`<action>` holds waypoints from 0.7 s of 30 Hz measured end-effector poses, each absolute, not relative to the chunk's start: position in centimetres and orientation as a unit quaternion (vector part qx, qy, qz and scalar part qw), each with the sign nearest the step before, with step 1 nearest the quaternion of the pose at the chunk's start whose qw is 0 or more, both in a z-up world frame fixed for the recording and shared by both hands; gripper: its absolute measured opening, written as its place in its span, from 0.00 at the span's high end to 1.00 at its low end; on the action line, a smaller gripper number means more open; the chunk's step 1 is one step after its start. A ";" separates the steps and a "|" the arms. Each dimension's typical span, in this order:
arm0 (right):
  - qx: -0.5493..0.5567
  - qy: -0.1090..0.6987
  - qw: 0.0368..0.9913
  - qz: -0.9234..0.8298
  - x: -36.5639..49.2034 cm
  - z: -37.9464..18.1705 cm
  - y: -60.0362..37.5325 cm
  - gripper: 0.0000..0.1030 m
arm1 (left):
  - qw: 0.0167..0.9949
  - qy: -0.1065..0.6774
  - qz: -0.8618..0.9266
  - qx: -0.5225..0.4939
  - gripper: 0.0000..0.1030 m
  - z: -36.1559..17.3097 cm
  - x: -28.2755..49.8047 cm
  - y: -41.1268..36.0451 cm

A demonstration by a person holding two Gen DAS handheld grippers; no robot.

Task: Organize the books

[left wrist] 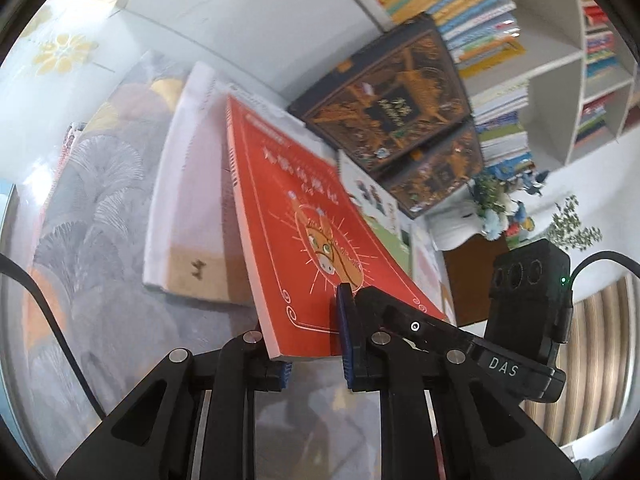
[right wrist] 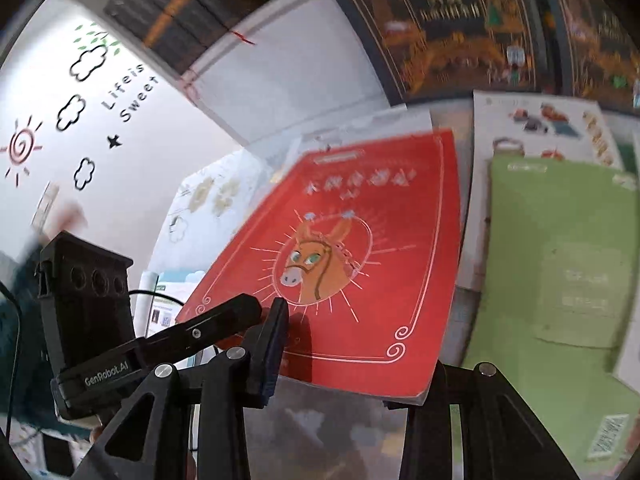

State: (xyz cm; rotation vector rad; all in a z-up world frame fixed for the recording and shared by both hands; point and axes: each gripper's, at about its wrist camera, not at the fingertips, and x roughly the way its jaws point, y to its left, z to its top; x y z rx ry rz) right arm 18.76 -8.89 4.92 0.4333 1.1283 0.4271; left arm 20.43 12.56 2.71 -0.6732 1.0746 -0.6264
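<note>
A red book with a cartoon donkey on its cover [left wrist: 304, 232] is held tilted off the table. My left gripper [left wrist: 316, 344] is shut on its near bottom edge, with the blue pads on either side. In the right wrist view the same red book [right wrist: 352, 264] fills the middle, and my right gripper [right wrist: 344, 360] is shut on its near edge: the left finger [right wrist: 272, 344] presses on the cover, while the right finger is hidden under the book.
A white book and cardboard box [left wrist: 188, 216] lie left of the red book. Two dark ornate books [left wrist: 392, 92] lean against the shelf behind. A green book [right wrist: 560, 280] and a white picture book [right wrist: 536, 124] lie to the right. Shelves of books [left wrist: 472, 8] stand behind.
</note>
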 end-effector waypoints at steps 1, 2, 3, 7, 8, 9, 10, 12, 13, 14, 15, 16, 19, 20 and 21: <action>0.211 0.529 0.799 0.195 19.3 4.4 -8.9 0.65 | 0.759 0.500 -0.279 -0.310 0.86 2.4 20.9 12.7; 0.217 0.530 0.797 0.190 19.6 4.1 -8.9 0.65 | 0.757 0.506 -0.271 -0.313 0.84 2.2 21.2 12.7; 0.223 0.533 0.795 0.183 20.1 3.7 -8.9 0.65 | 0.754 0.511 -0.263 -0.318 0.84 2.0 21.6 12.9; 0.244 0.543 0.788 0.156 21.4 2.5 -9.0 0.64 | 0.751 0.518 -0.233 -0.336 0.75 1.5 21.9 13.9; 0.246 0.549 0.785 0.148 21.6 2.2 -9.1 0.64 | 0.749 0.522 -0.229 -0.337 0.75 1.3 21.9 13.9; 0.248 0.553 0.782 0.144 21.8 2.0 -9.2 0.64 | 0.748 0.526 -0.225 -0.336 0.75 1.2 21.8 14.1; 0.255 0.552 0.780 0.145 21.8 1.8 -9.5 0.64 | 0.749 0.528 -0.221 -0.334 0.75 1.1 21.7 14.3; 0.262 0.554 0.777 0.143 21.6 1.9 -9.9 0.64 | 0.750 0.533 -0.212 -0.330 0.75 0.9 21.2 14.7; 0.262 0.557 0.775 0.141 21.5 1.9 -10.1 0.63 | 0.749 0.534 -0.209 -0.332 0.75 1.0 20.9 14.9; 0.264 0.561 0.772 0.140 21.2 2.0 -10.3 0.63 | 0.748 0.533 -0.209 -0.336 0.74 1.0 20.6 15.1; 0.267 0.563 0.770 0.138 21.0 2.0 -10.6 0.63 | 0.747 0.534 -0.207 -0.338 0.73 1.0 20.3 15.2; 0.271 0.564 0.768 0.136 20.6 2.1 -10.9 0.63 | 0.746 0.533 -0.207 -0.342 0.73 1.1 19.8 15.4; 0.284 0.566 0.761 0.137 19.0 2.2 -11.9 0.63 | 0.742 0.536 -0.211 -0.345 0.72 1.4 18.6 15.6; 0.289 0.568 0.759 0.136 18.5 2.2 -12.2 0.63 | 0.742 0.536 -0.212 -0.341 0.72 1.7 18.1 15.6; 0.294 0.569 0.757 0.135 18.1 2.1 -12.3 0.63 | 0.744 0.537 -0.213 -0.337 0.72 1.9 17.6 15.5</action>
